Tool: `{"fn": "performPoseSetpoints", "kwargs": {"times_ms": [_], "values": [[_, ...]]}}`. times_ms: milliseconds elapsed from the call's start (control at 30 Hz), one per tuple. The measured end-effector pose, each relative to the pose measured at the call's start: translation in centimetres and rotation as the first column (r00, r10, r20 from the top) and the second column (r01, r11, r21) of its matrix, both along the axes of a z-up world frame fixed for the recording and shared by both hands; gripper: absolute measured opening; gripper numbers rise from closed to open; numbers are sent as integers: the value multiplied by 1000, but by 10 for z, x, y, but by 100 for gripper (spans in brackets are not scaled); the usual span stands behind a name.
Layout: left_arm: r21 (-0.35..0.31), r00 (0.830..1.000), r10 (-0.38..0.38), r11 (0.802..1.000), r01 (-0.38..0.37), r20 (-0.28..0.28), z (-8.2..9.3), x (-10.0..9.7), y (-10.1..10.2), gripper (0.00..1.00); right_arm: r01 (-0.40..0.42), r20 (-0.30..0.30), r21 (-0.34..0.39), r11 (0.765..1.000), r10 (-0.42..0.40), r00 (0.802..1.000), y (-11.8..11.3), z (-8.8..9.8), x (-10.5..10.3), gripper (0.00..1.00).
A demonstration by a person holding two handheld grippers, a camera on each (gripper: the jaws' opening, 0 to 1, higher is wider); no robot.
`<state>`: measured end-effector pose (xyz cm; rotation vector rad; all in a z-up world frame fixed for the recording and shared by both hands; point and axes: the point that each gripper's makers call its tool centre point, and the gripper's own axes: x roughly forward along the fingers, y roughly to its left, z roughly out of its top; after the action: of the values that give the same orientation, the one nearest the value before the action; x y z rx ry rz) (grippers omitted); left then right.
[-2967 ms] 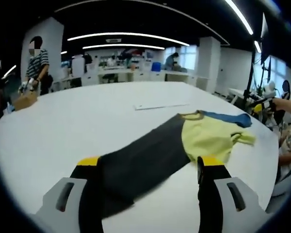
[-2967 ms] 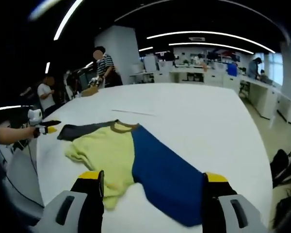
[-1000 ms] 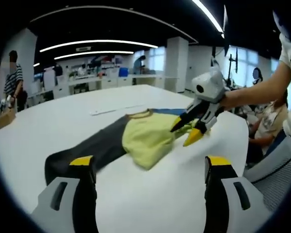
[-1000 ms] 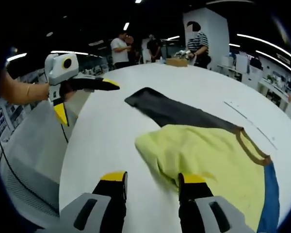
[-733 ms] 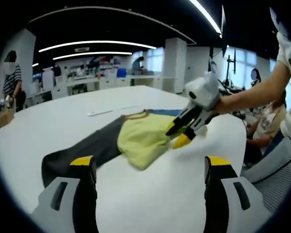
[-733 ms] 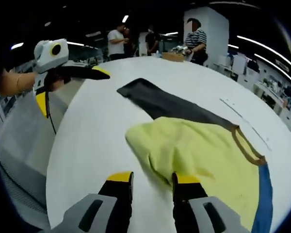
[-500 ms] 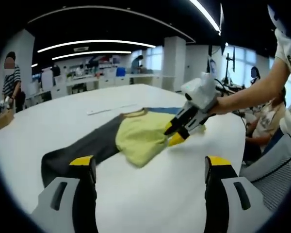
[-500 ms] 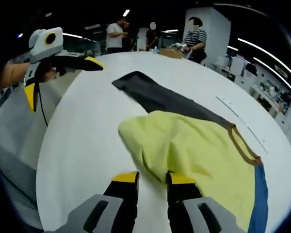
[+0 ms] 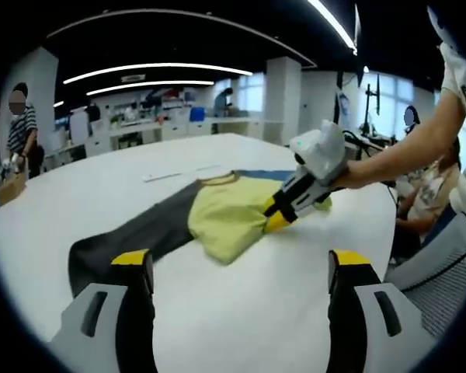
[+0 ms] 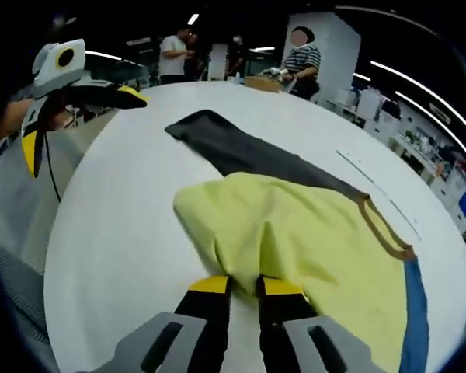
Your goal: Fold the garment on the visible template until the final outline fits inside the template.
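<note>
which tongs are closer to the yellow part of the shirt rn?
Right. The right tongs are nearly shut at the edge of the yellow part of the shirt. The left tongs are wide open, back from it over bare table.

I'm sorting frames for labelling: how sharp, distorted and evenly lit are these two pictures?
Left gripper view: fisheye bends the ceiling light strips into arcs; the yellow, grey and blue shirt is fairly sharp, the white round table evenly lit without glare. Right gripper view: the table edge curves strongly, the background people are soft, the right gripper near the lens is clear, and the shirt's folds show gentle shading.
</note>
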<state>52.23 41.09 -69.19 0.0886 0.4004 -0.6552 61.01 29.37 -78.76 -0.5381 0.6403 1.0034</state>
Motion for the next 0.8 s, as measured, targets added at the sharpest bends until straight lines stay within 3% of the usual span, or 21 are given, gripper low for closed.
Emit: {"fn": "performPoseSetpoints", "kwargs": {"times_ms": [133, 333, 567, 800], "values": [[2, 1000, 2, 1000, -2, -3, -1, -1, -1, 90, 12, -2, 3, 1000, -12, 1000, -1, -1, 5, 0], [-3, 1000, 7, 1000, -7, -9, -3, 0, 1, 90, -10, -24, 9, 1000, 11, 1000, -2, 8, 1, 0], [4, 1000, 13, 1000, -13, -10, -5, 1, 3, 89, -43, -18, 37, 998, 44, 999, 1, 37, -2, 0], [7, 1000, 16, 1000, -16, -11, -9, 2, 8, 89, -23, -18, 75, 997, 24, 1000, 1, 63, 8, 0]]}}
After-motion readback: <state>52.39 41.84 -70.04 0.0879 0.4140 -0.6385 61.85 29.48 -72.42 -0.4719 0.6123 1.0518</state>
